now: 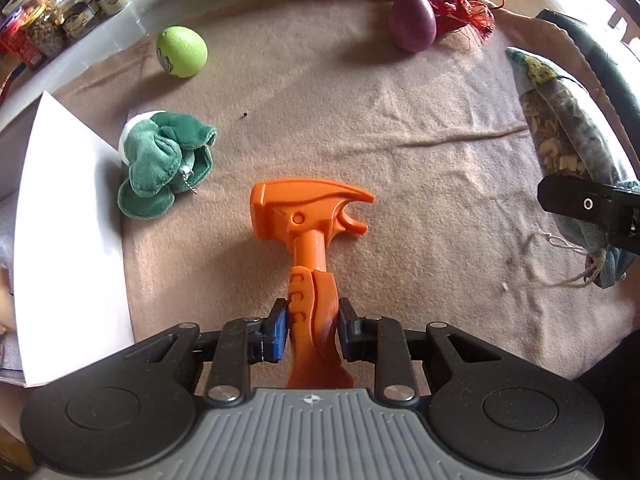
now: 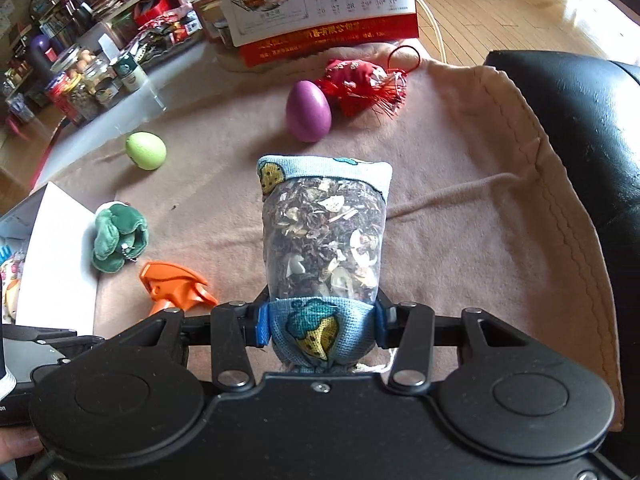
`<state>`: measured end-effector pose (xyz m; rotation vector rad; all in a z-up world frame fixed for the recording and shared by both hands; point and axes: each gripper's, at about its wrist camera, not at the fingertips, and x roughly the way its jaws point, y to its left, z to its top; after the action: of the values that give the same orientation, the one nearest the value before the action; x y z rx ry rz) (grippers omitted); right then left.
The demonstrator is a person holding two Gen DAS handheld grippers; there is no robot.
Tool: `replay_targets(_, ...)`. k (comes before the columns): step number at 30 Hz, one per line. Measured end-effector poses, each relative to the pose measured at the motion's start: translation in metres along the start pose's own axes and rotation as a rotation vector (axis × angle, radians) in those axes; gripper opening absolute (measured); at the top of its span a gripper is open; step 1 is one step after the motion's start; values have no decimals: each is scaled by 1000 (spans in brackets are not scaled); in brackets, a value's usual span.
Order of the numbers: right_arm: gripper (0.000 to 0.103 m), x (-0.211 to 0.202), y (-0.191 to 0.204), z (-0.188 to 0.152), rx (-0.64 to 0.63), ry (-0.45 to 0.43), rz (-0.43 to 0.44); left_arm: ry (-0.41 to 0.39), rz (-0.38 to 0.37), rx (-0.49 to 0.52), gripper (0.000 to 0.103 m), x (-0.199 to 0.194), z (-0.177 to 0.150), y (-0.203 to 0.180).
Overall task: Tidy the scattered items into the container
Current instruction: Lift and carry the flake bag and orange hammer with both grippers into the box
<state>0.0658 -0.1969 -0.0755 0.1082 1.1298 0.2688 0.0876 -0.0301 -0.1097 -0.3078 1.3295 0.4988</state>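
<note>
While my left gripper (image 1: pixel 312 330) was clamped on the rigid, light orange toy hammer (image 1: pixel 310 220) by its handle above the blanket (image 1: pixel 400 120), my right gripper (image 2: pixel 320 330) pinched the soft herb sachet (image 2: pixel 322 236) at its gathered neck; I judged it floppy.

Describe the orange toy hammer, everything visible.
The orange toy hammer looks like moulded glossy plastic: flat striking face at left, curved claw at right, round boss on the head, a ribbed grip lower down. The left gripper has its jaws shut on the grip, head pointing away from the camera over the pink blanket. Whether the head rests on the blanket is unclear. The right wrist view shows only the head.
</note>
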Motion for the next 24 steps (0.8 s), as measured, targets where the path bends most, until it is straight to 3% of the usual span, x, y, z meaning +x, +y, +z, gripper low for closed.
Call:
replay_targets(14, 47, -26, 18, 1, -61, -3, 38, -19, 86, 99, 26, -39, -14, 13)
replay_targets(24, 47, -31, 32, -7, -102, 17, 62, -23, 55, 103, 26, -66, -33, 37)
